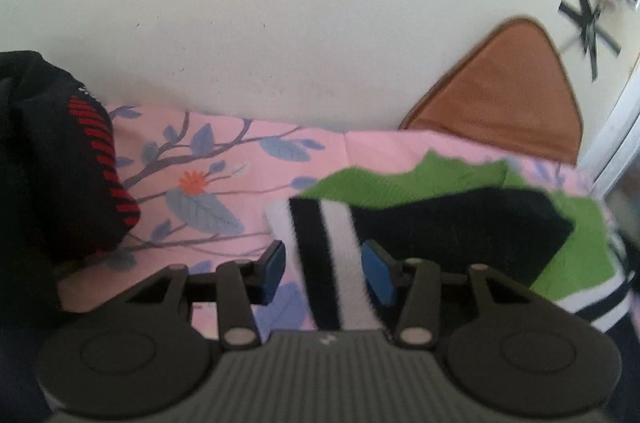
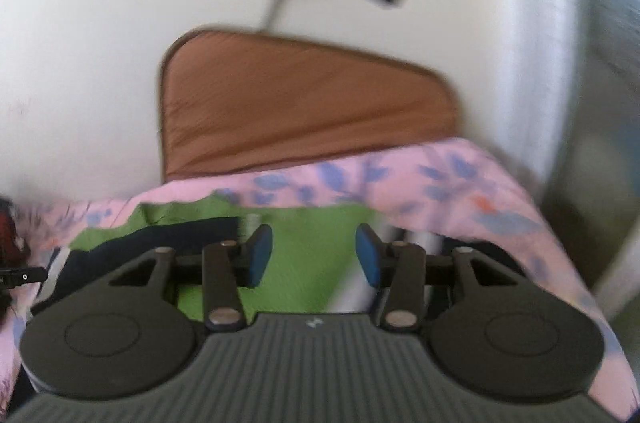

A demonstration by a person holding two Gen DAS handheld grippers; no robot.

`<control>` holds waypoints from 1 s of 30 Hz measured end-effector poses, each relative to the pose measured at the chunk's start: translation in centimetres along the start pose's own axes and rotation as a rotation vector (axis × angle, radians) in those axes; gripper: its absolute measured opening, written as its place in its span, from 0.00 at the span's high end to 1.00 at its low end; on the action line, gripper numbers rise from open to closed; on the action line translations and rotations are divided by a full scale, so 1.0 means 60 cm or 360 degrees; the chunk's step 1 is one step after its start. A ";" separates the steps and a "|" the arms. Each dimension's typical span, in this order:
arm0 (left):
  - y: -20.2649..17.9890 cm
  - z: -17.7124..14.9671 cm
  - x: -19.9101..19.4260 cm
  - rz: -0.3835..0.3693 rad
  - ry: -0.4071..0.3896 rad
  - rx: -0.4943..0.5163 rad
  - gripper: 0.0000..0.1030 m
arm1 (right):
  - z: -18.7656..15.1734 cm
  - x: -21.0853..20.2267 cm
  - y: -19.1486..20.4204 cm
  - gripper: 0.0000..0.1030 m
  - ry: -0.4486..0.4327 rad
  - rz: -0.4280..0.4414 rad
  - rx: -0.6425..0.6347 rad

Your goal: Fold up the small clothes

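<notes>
- We see our left gripper [image 1: 323, 271] low over a pink floral cloth [image 1: 224, 159] spread on a pale worktop [image 1: 280, 23], its blue pads [image 1: 273, 271] set on either side of a black-and-white striped band [image 1: 332, 263] of a small garment.
- The band runs up between the jaws; the right pad touches its white edge, while the left pad stands just off it with pink cloth showing in the gap — so we cannot tell whether this is a grip.
- That garment [image 1: 460, 223] is green and black and lies on the pink cloth toward the worktop's right edge.
- A dark garment with red stripes [image 1: 92, 151] sits at the left end of the pink cloth, well apart from the green one.
- A brown mat [image 1: 500, 91] lies beyond the pink cloth, its near part under the cloth's far edge; crossed black tape [image 1: 590, 27] marks the worktop behind it.
- Our right gripper [image 2: 314, 251] hangs above the green fabric [image 2: 304, 263] — jaws released, pads apart, nothing pinched between them.
- The right wrist view is blurred.
</notes>
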State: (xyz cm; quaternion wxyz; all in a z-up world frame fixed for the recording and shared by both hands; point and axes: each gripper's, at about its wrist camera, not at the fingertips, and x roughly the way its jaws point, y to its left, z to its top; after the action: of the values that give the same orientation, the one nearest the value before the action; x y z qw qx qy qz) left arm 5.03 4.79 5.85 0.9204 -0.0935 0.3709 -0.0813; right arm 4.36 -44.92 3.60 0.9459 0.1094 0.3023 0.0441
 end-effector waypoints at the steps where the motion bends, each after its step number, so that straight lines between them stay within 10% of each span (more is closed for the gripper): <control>1: -0.003 0.002 -0.001 -0.0029 -0.0017 0.0000 0.58 | -0.007 -0.023 -0.023 0.52 -0.0025 -0.0024 0.0066; 7: -0.063 -0.016 0.025 -0.0186 -0.0033 0.0114 0.58 | -0.079 -0.147 -0.141 0.51 -0.0138 -0.0129 0.0617; 19: -0.114 -0.074 0.070 -0.0088 -0.0097 0.0376 0.52 | -0.243 -0.190 -0.119 0.51 -0.0086 0.0551 0.1740; 30: -0.105 -0.078 0.059 -0.0112 -0.0124 0.0324 0.52 | -0.201 -0.144 -0.122 0.55 -0.0453 -0.0126 0.1917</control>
State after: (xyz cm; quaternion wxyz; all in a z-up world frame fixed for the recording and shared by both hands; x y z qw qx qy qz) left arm 3.75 -2.64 1.65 0.9354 -0.0156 0.3210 -0.1472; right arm -9.55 -51.14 -2.79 0.7500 0.6176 0.1488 -0.1843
